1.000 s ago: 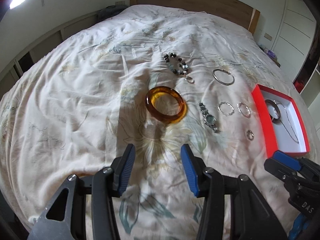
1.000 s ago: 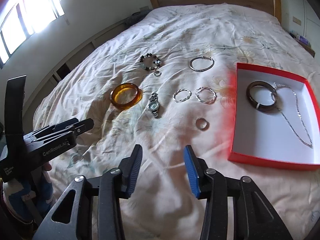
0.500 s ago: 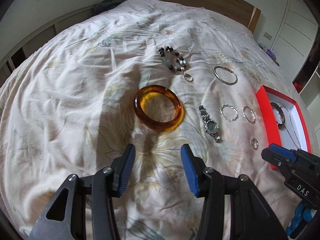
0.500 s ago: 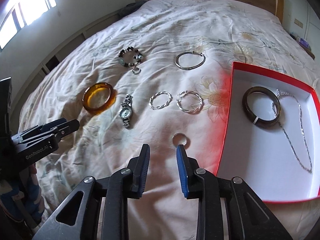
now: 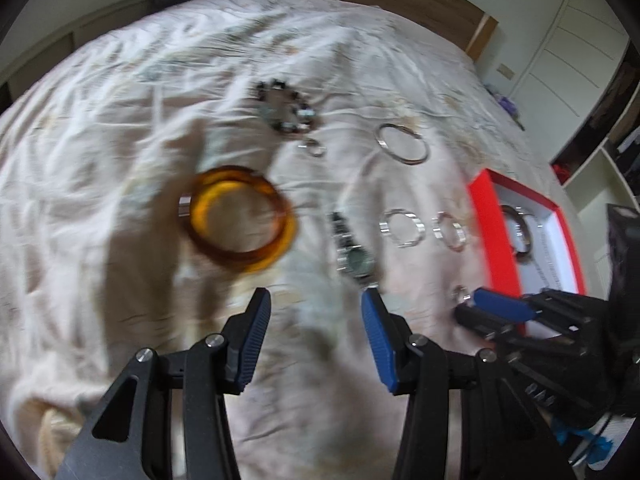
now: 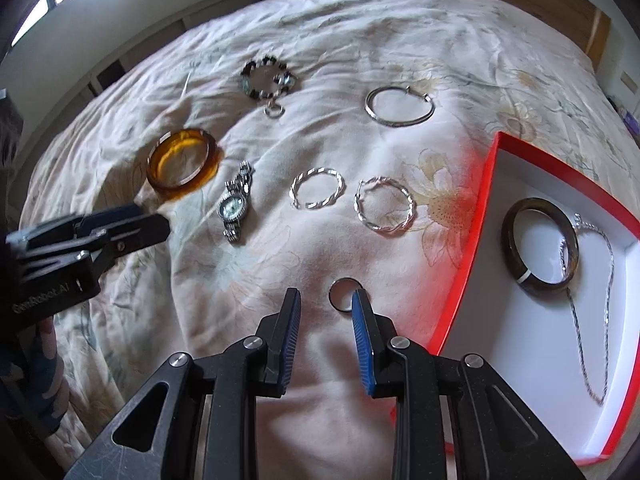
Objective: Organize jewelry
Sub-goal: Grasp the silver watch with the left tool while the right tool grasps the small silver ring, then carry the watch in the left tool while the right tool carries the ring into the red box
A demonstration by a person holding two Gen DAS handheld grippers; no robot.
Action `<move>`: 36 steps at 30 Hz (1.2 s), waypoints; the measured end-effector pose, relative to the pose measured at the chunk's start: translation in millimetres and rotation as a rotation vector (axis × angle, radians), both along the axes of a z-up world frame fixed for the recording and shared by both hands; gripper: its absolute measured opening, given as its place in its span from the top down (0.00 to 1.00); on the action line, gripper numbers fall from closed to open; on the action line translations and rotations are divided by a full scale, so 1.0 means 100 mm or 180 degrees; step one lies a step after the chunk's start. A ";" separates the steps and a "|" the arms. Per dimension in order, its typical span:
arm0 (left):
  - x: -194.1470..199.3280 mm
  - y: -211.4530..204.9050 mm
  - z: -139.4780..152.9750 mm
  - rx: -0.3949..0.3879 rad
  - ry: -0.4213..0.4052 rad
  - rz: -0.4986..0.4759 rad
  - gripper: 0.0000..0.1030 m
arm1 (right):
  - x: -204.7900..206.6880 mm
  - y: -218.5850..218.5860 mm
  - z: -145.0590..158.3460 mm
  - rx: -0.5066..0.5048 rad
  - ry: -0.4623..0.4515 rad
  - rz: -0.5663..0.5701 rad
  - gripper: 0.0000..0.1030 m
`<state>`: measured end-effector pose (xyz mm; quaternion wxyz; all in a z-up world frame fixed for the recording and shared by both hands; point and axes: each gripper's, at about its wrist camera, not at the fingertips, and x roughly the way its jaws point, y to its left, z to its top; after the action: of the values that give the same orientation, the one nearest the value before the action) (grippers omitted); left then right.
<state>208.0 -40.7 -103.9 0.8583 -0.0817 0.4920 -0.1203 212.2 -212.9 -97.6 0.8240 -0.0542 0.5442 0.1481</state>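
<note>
Left wrist view. The left gripper (image 5: 316, 312) hung with its ribbed blue pads spread wide and nothing between them, above a wrinkled, floral-printed bedspread (image 5: 100, 160). Ahead and slightly left lay a thick, translucent amber bangle (image 5: 240, 222), blurred by motion. To its right lay a metal-link wristwatch (image 5: 354, 254) with a round pale dial, then two thin silver hoops (image 5: 402, 229) (image 5: 450, 231) side by side. Farther off were a dark beaded bracelet (image 5: 286, 110), a small ring (image 5: 314, 148) just below it, and a plain silver bangle (image 5: 402, 144). At right stood a shallow red box (image 5: 486, 216) with a white interior. The right gripper (image 5: 476, 306) reached in beside the box's near corner, its tips at a small silver ring (image 5: 460, 293).

Right wrist view. The right gripper (image 6: 326, 308) had its jaws parted and grasped nothing; the small silver ring (image 6: 344, 294) lay flat on the cloth just ahead, touching or partly behind the right pad. The two hoops (image 6: 318, 188) (image 6: 384, 210) showed twisted, rope-like wire. The watch (image 6: 235, 208) lay beside the amber bangle (image 6: 182, 166), with the left gripper (image 6: 160, 224) close to both. Inside the red box (image 6: 476, 216) rested a dark, glossy round bangle (image 6: 540, 246) with a pale band, and a fine silver chain (image 6: 604, 320) draped across it.
</note>
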 end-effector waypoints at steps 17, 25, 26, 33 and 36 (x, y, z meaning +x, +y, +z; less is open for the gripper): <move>0.50 -0.40 -0.37 0.0095 0.0337 -0.0238 0.57 | 0.30 0.04 -0.14 -0.0260 0.0425 0.0742 0.77; 0.48 -0.39 -0.40 0.0162 0.0219 -0.0291 0.78 | 0.29 0.10 -0.18 -0.0327 0.0362 0.0889 0.80; 0.47 -0.39 -0.38 0.0145 0.0200 -0.0289 0.78 | 0.28 0.09 -0.17 -0.0307 0.0341 0.0869 0.80; 0.35 -0.24 -0.24 -0.0092 0.0141 -0.0238 0.79 | 0.10 -0.03 0.00 -0.0027 0.0165 0.0682 0.80; 0.28 -0.21 -0.17 -0.0095 0.0118 -0.0237 0.79 | -0.03 -0.01 0.10 0.0055 0.0120 0.0636 0.80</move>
<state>236.1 -62.0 -120.7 0.8427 -0.0784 0.5087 -0.1580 209.1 -214.2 -87.5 0.7952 -0.0982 0.5501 0.2352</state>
